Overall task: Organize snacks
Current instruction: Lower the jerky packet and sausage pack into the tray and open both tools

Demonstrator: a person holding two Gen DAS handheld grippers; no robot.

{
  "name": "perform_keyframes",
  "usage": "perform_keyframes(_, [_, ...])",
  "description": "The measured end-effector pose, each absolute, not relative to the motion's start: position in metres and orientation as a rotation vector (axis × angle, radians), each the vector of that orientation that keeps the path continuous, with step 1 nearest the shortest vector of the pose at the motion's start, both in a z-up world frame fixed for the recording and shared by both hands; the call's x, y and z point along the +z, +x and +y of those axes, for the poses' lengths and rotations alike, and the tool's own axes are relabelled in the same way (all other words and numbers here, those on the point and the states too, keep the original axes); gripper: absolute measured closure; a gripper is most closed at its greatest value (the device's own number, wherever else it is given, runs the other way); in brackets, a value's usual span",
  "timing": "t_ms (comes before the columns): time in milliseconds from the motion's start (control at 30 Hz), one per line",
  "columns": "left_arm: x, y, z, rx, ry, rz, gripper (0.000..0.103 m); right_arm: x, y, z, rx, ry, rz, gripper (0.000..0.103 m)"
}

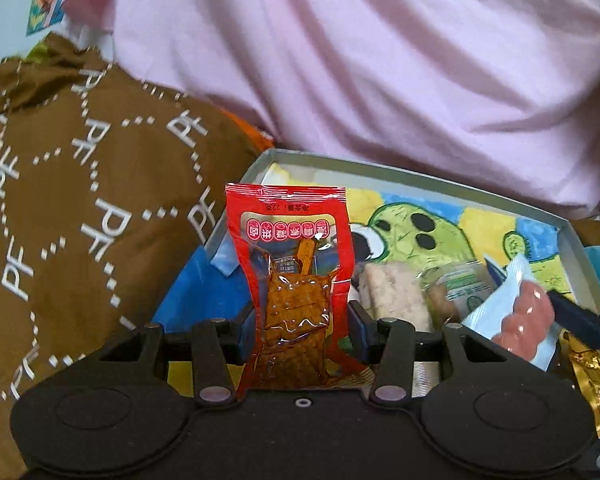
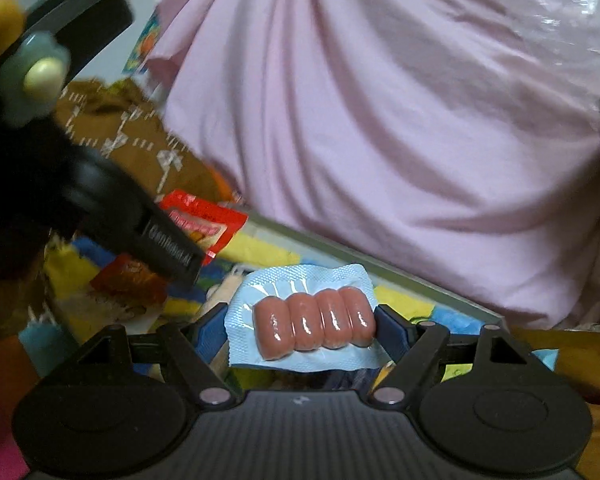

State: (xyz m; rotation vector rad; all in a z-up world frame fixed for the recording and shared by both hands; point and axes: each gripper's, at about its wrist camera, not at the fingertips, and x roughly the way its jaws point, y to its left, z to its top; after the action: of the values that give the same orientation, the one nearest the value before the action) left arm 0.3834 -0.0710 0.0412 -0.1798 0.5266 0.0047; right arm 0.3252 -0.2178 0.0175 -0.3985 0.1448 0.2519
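From the left wrist: left tongs (image 1: 302, 318) clamped on the lower half of a red plastic snack packet with a clear window showing brown dried-tofu slabs (image 1: 296, 276), held upright above the near end of a shallow grey-rimmed cardboard box lid lined with a bright cartoon picture (image 1: 416, 176). Inside that lid, right of the red packet, lay a pale speckled rice-cake bar in clear wrap (image 1: 396, 292) and, just beside it, a clear wrapper with green-and-white print (image 1: 460, 284). Farther right, seen a pale blue packet of four pink sausages (image 1: 512, 316), pinched by a dark blue finger of the right tongs (image 1: 576, 312) entering from the right edge. At the lower right corner, glimpsed a crinkled gold foil wrapper (image 1: 592, 376). Left of the lid spread a brown cloth printed with white letters and dotted diamonds (image 1: 72, 184); behind everything, a large pink fabric bundle (image 1: 380, 60). From the right wrist: right tongs (image 2: 300, 322) closed wide across the pale blue sausage packet (image 2: 312, 322), pads pressing its short ends, packet lying flat between them over the cartoon lining. To the left, blurred, loomed the black body of the left tongs (image 2: 100, 200) with the red packet (image 2: 204, 224) poking out past its fingers. Beneath, resting on the lining, seen a second reddish-brown wrapper (image 2: 128, 278), details too blurred to tell. Pink bundle (image 2: 380, 120) filling the background again.
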Motion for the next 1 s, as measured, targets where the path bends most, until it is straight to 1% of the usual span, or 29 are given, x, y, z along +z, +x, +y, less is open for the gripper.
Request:
perform_keyframes(233, [0.038, 0.386, -0.068, 0.009, -0.2, 0.549, 0.053, 0.011, 0.331, -0.219, 0.267, -0.368, 0.194, 0.019])
perform_keyframes(400, [0.037, 0.387, -0.068, 0.012, -0.215, 0.563, 0.05, 0.013, 0.336, -0.225, 0.275, -0.32, 0.211, 0.019])
perform_keyframes(433, [0.037, 0.387, -0.068, 0.013, -0.216, 0.563, 0.049, 0.013, 0.335, -0.225, 0.274, -0.318, 0.211, 0.018])
perform_keyframes(500, [0.037, 0.387, -0.068, 0.012, -0.227, 0.567, 0.04, 0.013, 0.335, -0.225, 0.275, -0.312, 0.211, 0.018])
perform_keyframes(567, [0.037, 0.385, -0.065, 0.017, -0.253, 0.559, 0.034, 0.013, 0.336, -0.226, 0.277, -0.3, 0.214, 0.016])
perform_keyframes(733, [0.038, 0.382, -0.059, 0.025, -0.297, 0.547, 0.03, 0.014, 0.337, -0.23, 0.278, -0.277, 0.222, 0.012])
perform_keyframes(800, [0.039, 0.381, -0.059, 0.028, -0.297, 0.537, 0.024, 0.014, 0.337, -0.23, 0.276, -0.277, 0.221, 0.011])
perform_keyframes(933, [0.043, 0.377, -0.057, 0.03, -0.306, 0.514, 0.019, 0.016, 0.335, -0.23, 0.272, -0.269, 0.211, 0.008])
perform_keyframes(1000, [0.044, 0.375, -0.057, 0.033, -0.308, 0.509, 0.014, 0.017, 0.334, -0.23, 0.272, -0.267, 0.207, 0.006])
